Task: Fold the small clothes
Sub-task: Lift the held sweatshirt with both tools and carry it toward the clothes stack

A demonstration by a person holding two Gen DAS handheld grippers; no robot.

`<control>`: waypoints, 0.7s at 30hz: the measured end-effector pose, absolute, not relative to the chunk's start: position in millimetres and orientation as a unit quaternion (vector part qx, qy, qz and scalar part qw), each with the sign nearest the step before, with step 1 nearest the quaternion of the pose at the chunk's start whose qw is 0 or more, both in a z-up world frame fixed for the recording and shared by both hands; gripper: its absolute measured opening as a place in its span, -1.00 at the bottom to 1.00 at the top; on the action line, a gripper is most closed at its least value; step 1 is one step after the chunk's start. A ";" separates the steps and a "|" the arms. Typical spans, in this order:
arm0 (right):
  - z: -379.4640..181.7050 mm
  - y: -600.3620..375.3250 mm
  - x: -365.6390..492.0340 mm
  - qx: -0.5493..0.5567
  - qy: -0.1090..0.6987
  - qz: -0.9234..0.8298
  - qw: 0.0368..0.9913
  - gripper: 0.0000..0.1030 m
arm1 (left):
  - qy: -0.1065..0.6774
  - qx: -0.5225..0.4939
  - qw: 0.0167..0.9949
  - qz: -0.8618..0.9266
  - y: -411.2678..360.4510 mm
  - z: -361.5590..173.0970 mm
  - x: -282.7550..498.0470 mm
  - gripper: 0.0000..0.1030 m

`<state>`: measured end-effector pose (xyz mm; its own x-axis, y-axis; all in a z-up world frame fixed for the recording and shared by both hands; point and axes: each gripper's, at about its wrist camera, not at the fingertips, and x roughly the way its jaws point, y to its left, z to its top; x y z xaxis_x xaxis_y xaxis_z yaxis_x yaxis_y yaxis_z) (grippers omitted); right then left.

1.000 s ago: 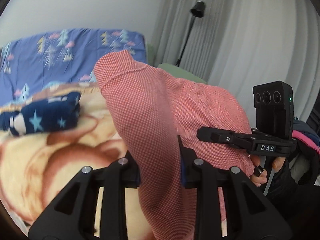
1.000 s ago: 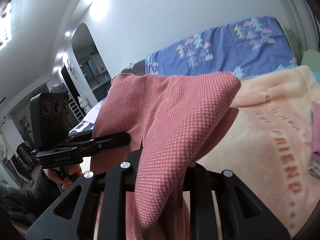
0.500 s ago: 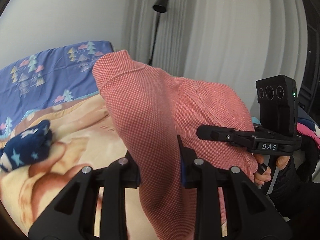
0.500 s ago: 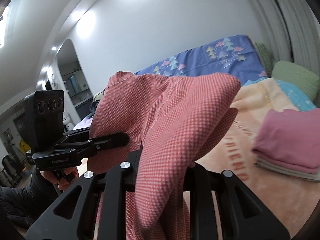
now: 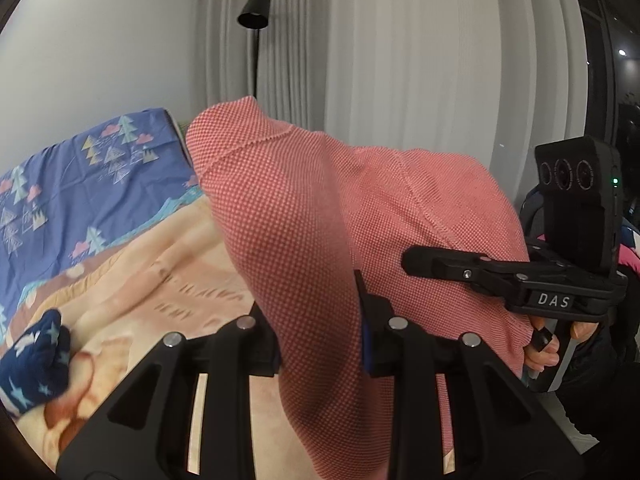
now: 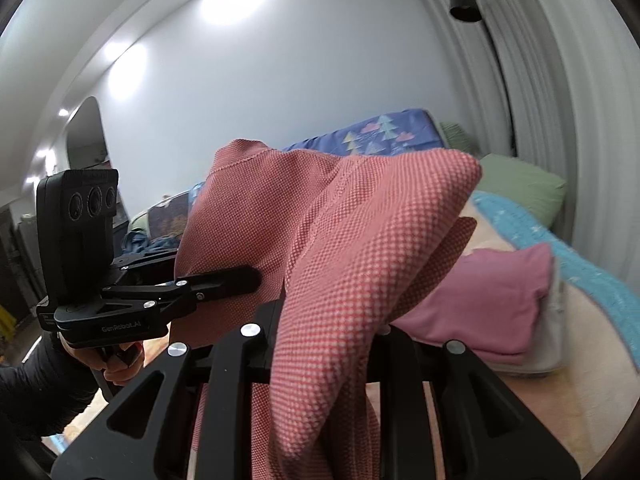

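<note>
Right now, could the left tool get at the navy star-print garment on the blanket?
Probably not yet. The left tool is shut on the red knit garment, which the right tool also grips, held up off the blanket. The navy star-print garment lies unobstructed.

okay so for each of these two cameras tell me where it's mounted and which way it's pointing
Left wrist: sits on the left claw, looking along its fingers over the red garment toward the curtain; the right claw and its hand show at right.
Right wrist: sits on the right claw, looking across the bed toward the pink stack; the left claw shows at left.
Shared: the garment, both claws, lamp, blue sheet.
</note>
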<state>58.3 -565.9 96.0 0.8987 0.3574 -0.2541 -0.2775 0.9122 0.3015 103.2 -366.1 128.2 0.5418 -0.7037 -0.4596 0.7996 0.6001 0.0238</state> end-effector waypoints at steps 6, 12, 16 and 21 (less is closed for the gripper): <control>99.9 -585.9 59.8 0.128 0.140 0.142 0.972 -0.60 | 0.192 0.137 0.867 -0.439 -396.6 137.3 117.3 -0.45; 116.6 -612.6 86.9 0.123 0.137 0.114 0.976 -0.60 | 0.179 0.148 0.871 -0.433 -432.6 152.4 142.2 -0.45; 130.1 -631.7 104.0 0.115 0.133 0.094 0.980 -0.60 | 0.173 0.150 0.873 -0.430 -455.4 163.0 165.9 -0.44; 135.7 -647.8 127.3 0.111 0.138 0.076 0.981 -0.60 | 0.170 0.153 0.875 -0.427 -479.5 168.8 194.2 -0.44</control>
<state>127.3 -647.8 135.7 0.9502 0.1799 -0.2546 -0.1184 0.9637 0.2391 194.2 -479.5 168.8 0.5771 -0.6953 -0.4284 0.7995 0.5881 0.1225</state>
